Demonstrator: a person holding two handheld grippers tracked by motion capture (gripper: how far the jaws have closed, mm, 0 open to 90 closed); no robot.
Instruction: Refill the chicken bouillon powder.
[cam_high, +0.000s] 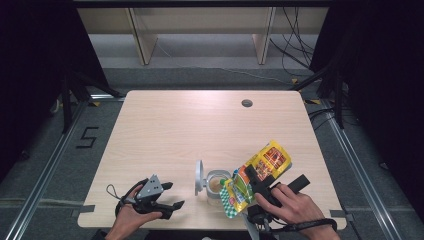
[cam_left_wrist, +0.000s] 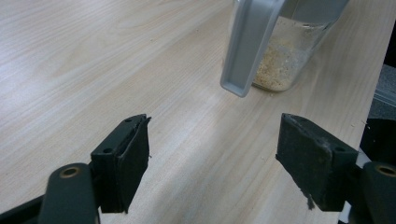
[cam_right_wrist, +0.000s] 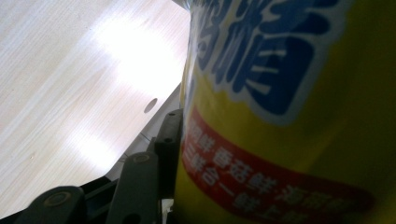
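Sitting near the front edge of the light wooden table (cam_high: 165, 125), at about 6 o'clock from the middle: a clear container (cam_high: 216, 186) with some pale crumbly powder in the bottom, grey flip lid (cam_high: 199, 176) standing open on its 9 o'clock side. In the left gripper view, same container (cam_left_wrist: 285, 60) showing up at around 1 o'clock, with the lid (cam_left_wrist: 250, 44) hanging down in front of it.

Hovering right at the container's 3 o'clock rim: a yellow snack pouch (cam_high: 255, 175), tilted, green end down toward the opening, far end pointing off to about 2 o'clock. Being pinched by the right gripper (cam_high: 260, 181), jaws partly closed and clamped on the pouch, person's right hand (cam_high: 292, 202) wrapped round the handle. In the right gripper view, pouch (cam_right_wrist: 289, 116) pressed up tight against one black jaw; other jaw hidden behind the bag.

Resting down at 7 o'clock on the table, well apart from the container: left gripper (cam_high: 176, 200), jaws spread wide, gripping nothing, just bare tabletop (cam_left_wrist: 93, 65) between them. Left hand (cam_high: 131, 212) holding it low over the wood.
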